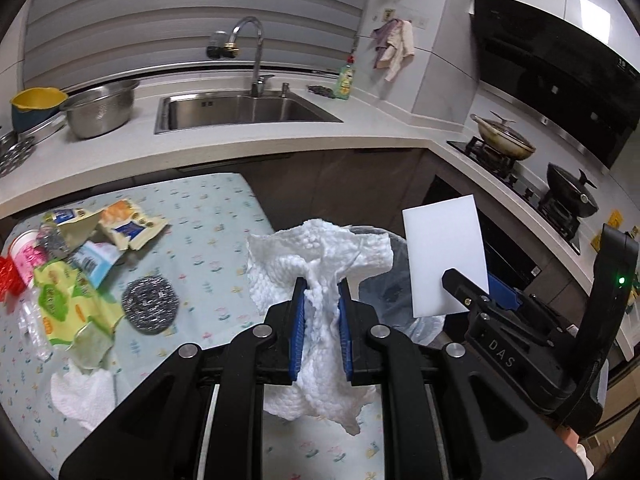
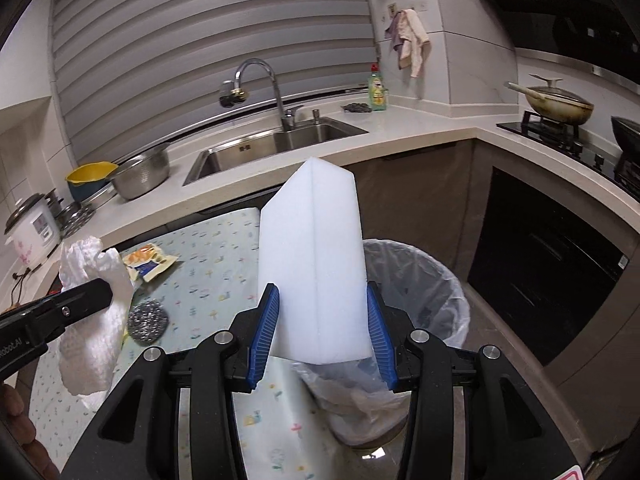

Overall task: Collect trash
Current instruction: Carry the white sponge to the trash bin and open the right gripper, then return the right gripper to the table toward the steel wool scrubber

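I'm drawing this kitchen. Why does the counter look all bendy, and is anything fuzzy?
Left wrist view: the fisheye lens bends the counter, corners go dark, wrappers look smeared. Right wrist view: blinds curve too; the sponge stays sharp.

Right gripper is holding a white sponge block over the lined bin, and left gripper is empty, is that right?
Not quite. The left gripper is not empty: the left wrist view shows it shut on a crumpled paper towel. The right gripper does hold the sponge over the bin.
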